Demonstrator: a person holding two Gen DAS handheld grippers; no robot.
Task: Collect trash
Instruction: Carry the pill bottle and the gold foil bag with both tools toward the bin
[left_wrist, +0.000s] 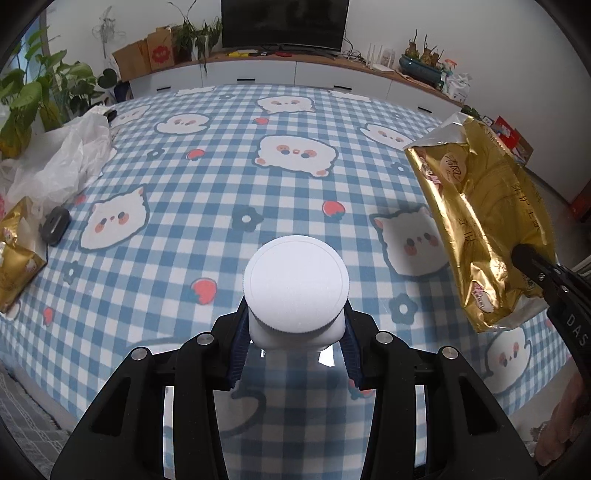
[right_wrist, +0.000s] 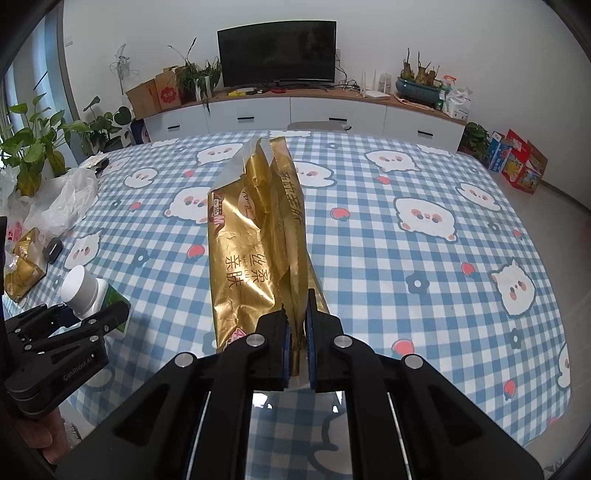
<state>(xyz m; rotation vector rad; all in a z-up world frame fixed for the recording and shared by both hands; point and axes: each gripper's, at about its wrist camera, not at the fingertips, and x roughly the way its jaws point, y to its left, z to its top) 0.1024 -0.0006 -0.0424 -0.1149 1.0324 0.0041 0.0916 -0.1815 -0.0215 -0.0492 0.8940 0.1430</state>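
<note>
Grippers: two, the left gripper (left_wrist: 295, 332) at lower centre of the left wrist view and the right gripper (right_wrist: 297, 332) at lower centre of the right wrist view.
White-capped bottle (left_wrist: 295, 291): one, lower centre.
Gold wrappers: two, a large gold wrapper (right_wrist: 255, 251) at centre and a small gold wrapper (left_wrist: 14, 254) at the left edge.
White plastic bag (left_wrist: 62, 158): one, upper left.
Dark oval object (left_wrist: 55, 225): one, left.
Checked cloth (left_wrist: 295, 184): one.
Television (right_wrist: 277, 53): one, top centre.
White sideboard (right_wrist: 303, 114): one.
</note>
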